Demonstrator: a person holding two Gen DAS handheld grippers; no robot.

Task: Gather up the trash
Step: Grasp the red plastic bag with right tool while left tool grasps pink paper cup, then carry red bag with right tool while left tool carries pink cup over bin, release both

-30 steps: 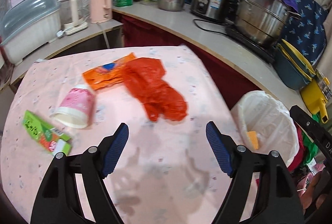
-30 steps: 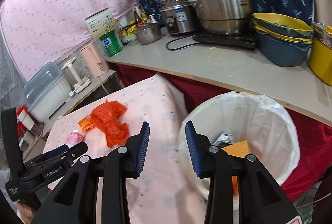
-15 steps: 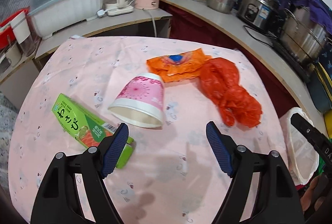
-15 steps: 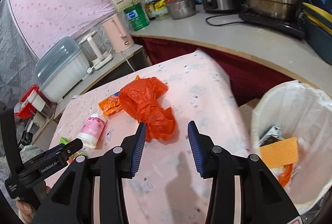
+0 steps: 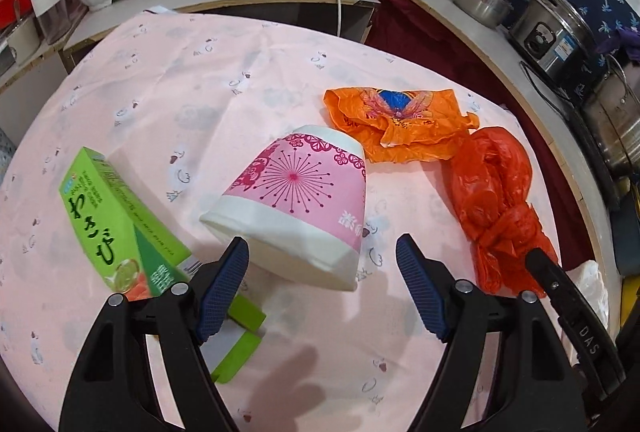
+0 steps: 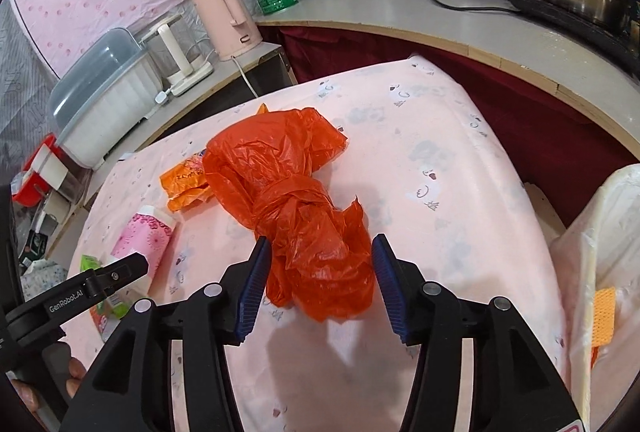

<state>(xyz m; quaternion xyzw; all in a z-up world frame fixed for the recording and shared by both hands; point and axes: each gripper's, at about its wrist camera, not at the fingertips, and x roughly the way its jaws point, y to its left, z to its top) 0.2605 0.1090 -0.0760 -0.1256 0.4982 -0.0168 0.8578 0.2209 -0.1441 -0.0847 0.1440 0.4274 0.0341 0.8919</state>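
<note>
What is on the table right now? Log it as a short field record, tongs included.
left tongs: open, straddling the rim of the pink paper cup, which lies on its side
right tongs: open, either side of the red plastic bag
other trash: green box, orange wrapper
bin: white-lined, beside the table
</note>
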